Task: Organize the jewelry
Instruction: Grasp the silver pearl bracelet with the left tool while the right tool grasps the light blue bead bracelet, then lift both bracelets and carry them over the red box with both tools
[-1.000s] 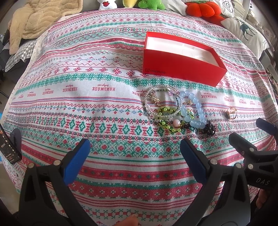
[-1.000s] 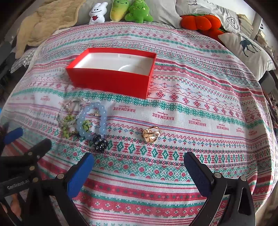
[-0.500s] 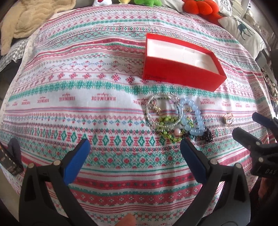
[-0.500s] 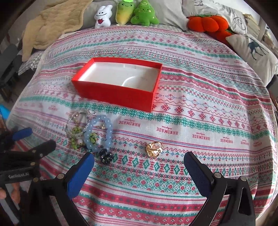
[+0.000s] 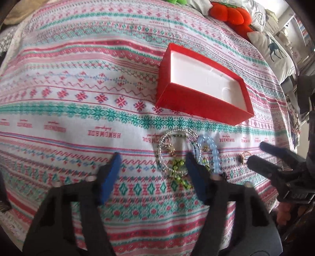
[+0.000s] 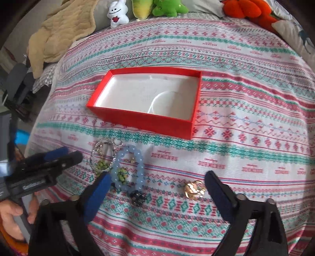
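Note:
An open red box (image 5: 196,105) (image 6: 141,122) with a white lining stands on the patterned cloth. In front of it lies a pile of jewellery: a silver bracelet (image 5: 160,145) (image 6: 98,145), green beads (image 5: 178,171) (image 6: 101,165) and a pale blue bead bracelet (image 5: 215,153) (image 6: 140,167) with a black bead cluster (image 6: 137,197). A gold ring (image 5: 244,157) (image 6: 195,190) lies apart, to their right. My left gripper (image 5: 153,157) (image 6: 71,153) hovers at the pile's left part, jaws closing, pads pressing nothing. My right gripper (image 6: 157,177) (image 5: 257,152) spans the blue bracelet and ring, jaws closing, nothing gripped.
Plush toys (image 6: 118,13), a beige blanket (image 6: 59,33) and an orange cushion (image 5: 230,14) line the far edge of the bed. A deer-print pillow (image 5: 275,51) lies at the far right. A person's hand (image 6: 9,214) holds the left gripper's handle.
Both grippers have moved forward over the jewellery and tipped further down. Their jaws have narrowed, the left more than the right. The jewellery and box have not moved.

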`<state>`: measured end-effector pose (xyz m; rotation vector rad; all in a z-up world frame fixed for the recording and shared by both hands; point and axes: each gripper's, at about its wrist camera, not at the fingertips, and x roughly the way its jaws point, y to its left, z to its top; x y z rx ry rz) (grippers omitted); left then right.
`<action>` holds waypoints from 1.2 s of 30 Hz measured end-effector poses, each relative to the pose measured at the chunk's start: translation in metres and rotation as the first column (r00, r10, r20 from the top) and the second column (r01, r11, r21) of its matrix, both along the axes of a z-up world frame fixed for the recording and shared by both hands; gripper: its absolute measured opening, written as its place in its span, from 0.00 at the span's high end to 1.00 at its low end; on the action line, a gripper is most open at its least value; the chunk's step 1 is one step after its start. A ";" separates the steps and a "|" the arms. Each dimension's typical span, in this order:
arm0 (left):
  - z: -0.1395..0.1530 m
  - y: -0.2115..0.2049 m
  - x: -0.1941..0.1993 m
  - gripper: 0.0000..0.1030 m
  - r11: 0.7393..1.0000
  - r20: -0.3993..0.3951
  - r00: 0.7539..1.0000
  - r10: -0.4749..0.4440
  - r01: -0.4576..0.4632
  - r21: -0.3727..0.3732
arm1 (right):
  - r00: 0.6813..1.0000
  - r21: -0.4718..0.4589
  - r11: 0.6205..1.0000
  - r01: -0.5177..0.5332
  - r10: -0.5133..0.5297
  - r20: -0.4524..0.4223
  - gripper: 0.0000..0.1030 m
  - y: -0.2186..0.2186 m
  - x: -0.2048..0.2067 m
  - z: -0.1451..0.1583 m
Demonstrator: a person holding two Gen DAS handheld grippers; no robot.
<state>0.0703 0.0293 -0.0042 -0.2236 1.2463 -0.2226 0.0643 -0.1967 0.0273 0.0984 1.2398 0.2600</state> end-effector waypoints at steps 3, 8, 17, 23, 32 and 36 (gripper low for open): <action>-0.012 0.000 0.010 0.64 0.999 -0.024 1.000 0.013 -0.014 -0.034 | 0.999 0.053 0.999 -0.010 0.012 -0.043 0.39 0.002 0.009 -0.013; -0.018 -0.010 0.024 0.72 1.000 -0.021 1.000 0.003 -0.004 -0.029 | 0.997 0.081 0.996 -0.034 0.039 -0.063 0.56 0.015 0.023 -0.024; -0.026 -0.023 0.035 0.95 0.999 -0.022 0.999 -0.025 0.026 0.020 | 0.994 0.012 0.998 -0.067 0.068 -0.083 0.83 0.032 0.030 -0.051; -0.017 -0.022 0.034 0.96 1.000 0.012 1.000 -0.021 0.021 0.023 | 0.996 0.006 0.998 -0.065 0.065 -0.058 0.89 0.035 0.026 -0.044; 0.007 -0.017 0.020 0.97 1.000 0.088 0.996 -0.014 0.013 0.001 | 0.997 0.017 0.997 -0.069 0.069 0.021 0.95 0.026 0.009 -0.015; 0.018 -0.016 0.011 0.97 1.000 0.118 0.993 -0.016 0.018 -0.019 | 0.995 0.026 0.997 -0.079 0.077 0.063 0.95 0.027 0.001 -0.002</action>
